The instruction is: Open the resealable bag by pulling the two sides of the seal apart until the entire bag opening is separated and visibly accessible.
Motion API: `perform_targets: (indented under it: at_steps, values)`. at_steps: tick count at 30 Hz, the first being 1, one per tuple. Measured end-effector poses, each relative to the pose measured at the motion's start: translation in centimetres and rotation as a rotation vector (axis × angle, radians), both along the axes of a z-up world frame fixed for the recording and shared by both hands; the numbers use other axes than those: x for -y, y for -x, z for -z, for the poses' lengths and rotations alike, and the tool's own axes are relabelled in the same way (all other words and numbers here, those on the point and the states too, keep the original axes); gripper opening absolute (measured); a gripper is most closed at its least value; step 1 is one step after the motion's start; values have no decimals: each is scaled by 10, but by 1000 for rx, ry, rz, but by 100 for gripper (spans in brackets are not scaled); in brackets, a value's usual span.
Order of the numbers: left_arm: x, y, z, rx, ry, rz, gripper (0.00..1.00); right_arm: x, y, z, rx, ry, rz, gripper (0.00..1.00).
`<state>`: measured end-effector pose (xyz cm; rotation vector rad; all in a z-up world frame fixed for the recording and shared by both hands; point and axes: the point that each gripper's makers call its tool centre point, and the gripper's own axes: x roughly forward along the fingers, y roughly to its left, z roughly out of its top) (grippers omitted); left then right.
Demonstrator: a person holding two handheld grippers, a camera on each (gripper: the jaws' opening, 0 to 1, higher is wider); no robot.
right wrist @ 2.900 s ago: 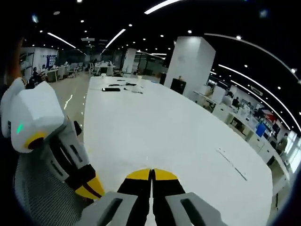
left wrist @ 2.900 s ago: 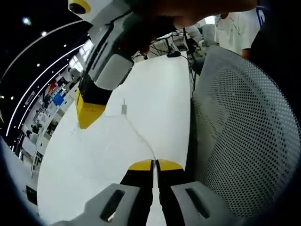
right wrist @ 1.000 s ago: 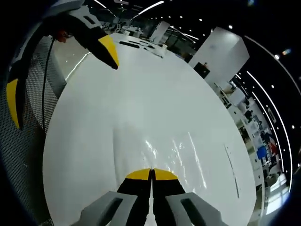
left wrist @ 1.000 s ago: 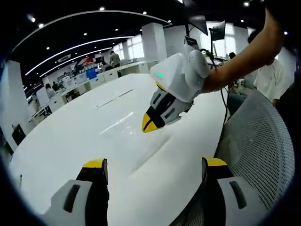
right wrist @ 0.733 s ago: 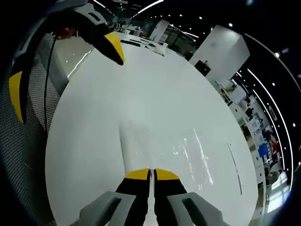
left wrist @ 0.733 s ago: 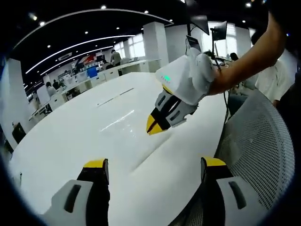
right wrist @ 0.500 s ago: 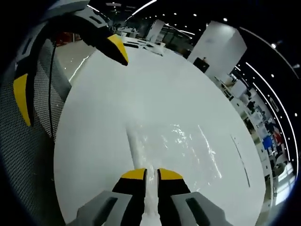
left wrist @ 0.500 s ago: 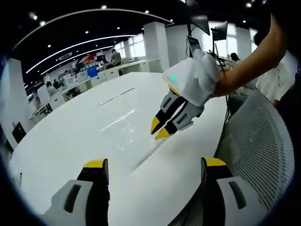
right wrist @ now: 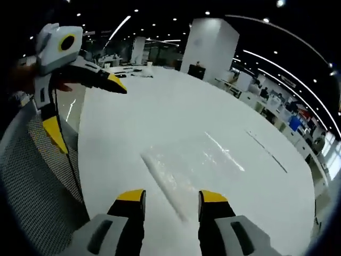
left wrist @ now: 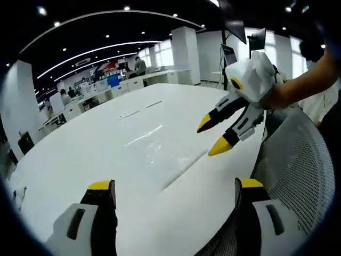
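My left gripper (left wrist: 171,193) and right gripper (right wrist: 170,205) both had jaws apart, holding nothing. The clear resealable bag (right wrist: 186,162) lay flat on the white table (left wrist: 80,154) ahead, its outline faint; I couldn't tell whether its seal was separated.

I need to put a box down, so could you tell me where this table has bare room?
The white table is bare beyond the clear bag, out toward the column. The near edge is crowded: bag, right gripper, left gripper, mesh chair.
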<state>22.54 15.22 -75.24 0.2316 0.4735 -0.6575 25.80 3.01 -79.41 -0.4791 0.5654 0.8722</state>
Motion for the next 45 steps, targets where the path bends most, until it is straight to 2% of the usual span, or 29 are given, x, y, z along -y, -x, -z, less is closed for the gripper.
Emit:
perform_targets:
  at_steps: [3, 5, 6, 10, 12, 15, 17, 20, 25, 27, 33, 34, 35, 45]
  values:
    - [-5, -1, -4, 8, 17, -17, 96, 13, 8, -6, -26, -74, 88, 49]
    - [-5, -1, -7, 8, 69, -32, 98, 23, 8, -12, -27, -113, 152, 53]
    - [-4, -1, -9, 8, 91, -33, 99, 26, 8, -16, -22, -133, 169, 53]
    - [-6, 0, -11, 14, 88, -35, 99, 42, 6, -29, 15, -148, 247, 51]
    - [-7, 0, -12, 15, 89, -37, 99, 46, 6, -37, 13, -192, 279, 54]
    - [-7, 0, -16, 28, 106, -41, 99, 49, 5, -41, 10, -221, 304, 64]
    - [-6, 1, -18, 32, 115, -37, 99, 54, 1, -43, 51, -216, 332, 72]
    - [-5, 0, -18, 30, 127, -36, 99, 54, 1, -42, 36, -238, 348, 80]
    - [-8, -2, -17, 27, 135, -42, 99, 45, 4, -44, 37, -289, 328, 100]
    - [-10, -3, -14, 10, 131, -44, 99, 42, 5, -44, 33, -305, 319, 100]
    - [-12, -6, -15, 9, 155, -52, 99, 37, 11, -38, -7, -321, 297, 100]
    - [-16, -6, -11, -24, 154, -83, 99, 35, 12, -37, -15, -321, 292, 100]
    - [-17, -6, -9, -33, 151, -96, 99, 35, 13, -36, -17, -320, 291, 100]
    - [-18, -6, -11, -17, 167, -98, 99, 38, 15, -29, -32, -301, 299, 98]
